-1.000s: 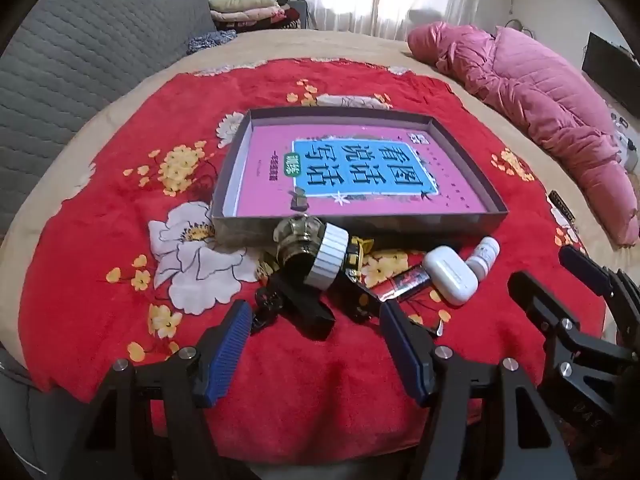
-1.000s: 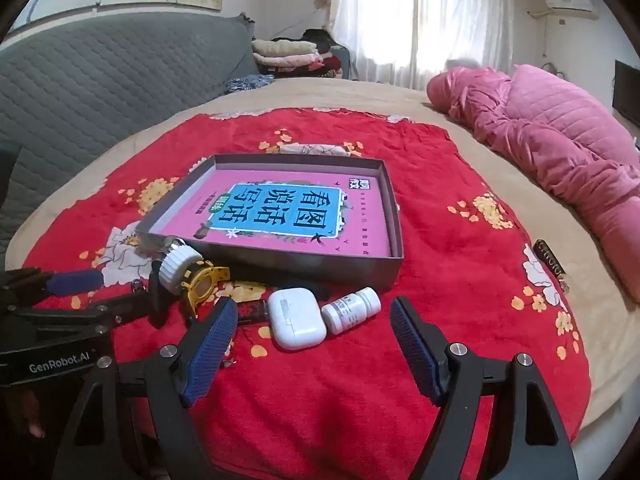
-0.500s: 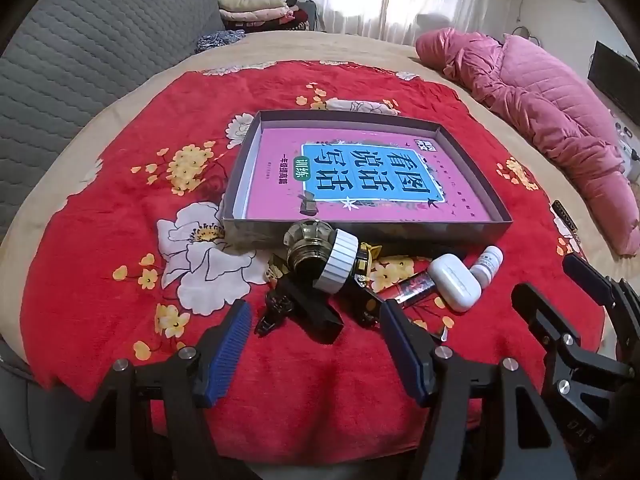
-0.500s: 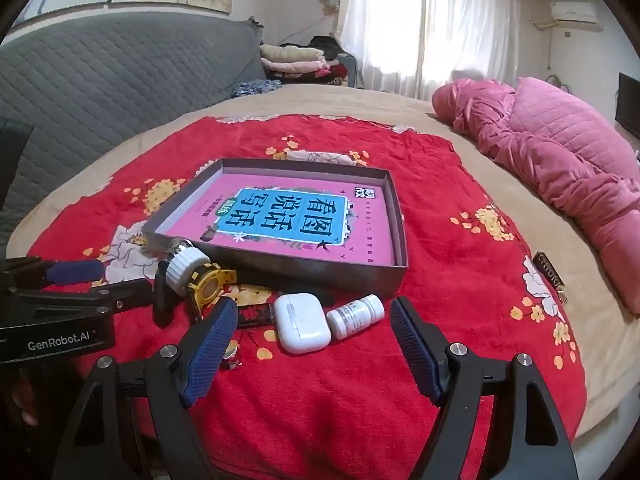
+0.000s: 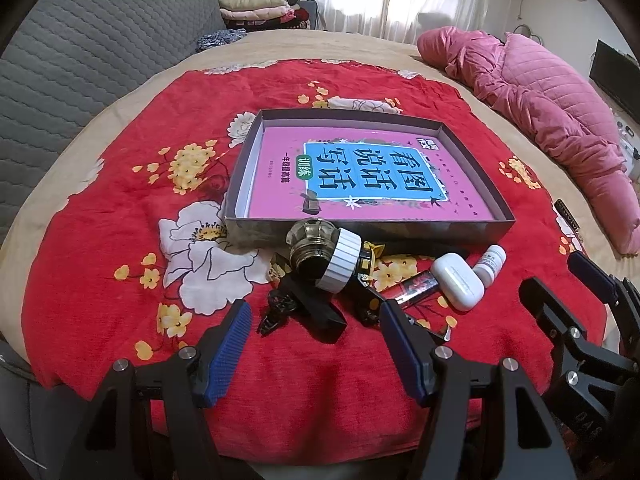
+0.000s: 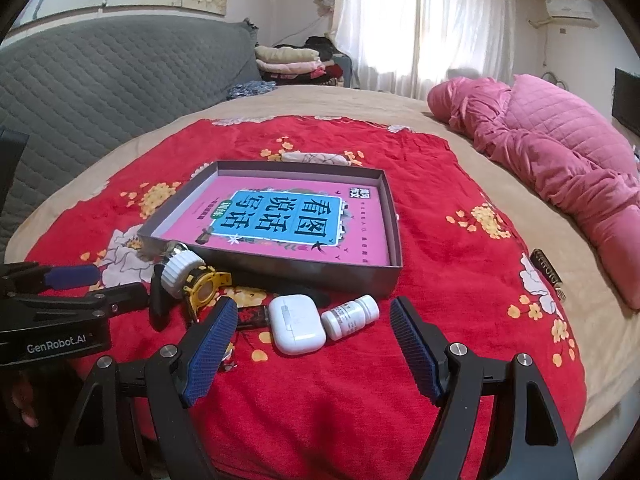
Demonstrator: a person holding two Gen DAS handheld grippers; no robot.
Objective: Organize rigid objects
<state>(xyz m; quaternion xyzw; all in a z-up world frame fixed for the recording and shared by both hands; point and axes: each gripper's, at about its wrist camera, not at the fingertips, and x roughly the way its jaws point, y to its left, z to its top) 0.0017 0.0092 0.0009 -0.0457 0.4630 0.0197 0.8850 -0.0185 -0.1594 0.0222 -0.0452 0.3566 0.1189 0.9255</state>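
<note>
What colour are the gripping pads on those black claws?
Ribbed blue pads on both grippers; clearest in the right wrist view.

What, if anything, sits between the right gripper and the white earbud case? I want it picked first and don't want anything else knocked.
Nothing visible does. The right gripper is open, and the white earbud case lies just ahead of its fingers on the red blanket. The small white bottle lies right beside the case, so it might get nudged.

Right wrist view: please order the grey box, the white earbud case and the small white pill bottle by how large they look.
1. grey box, clearly the largest.
2. white earbud case.
3. small white pill bottle, somewhat smaller than the case beside it.
</note>
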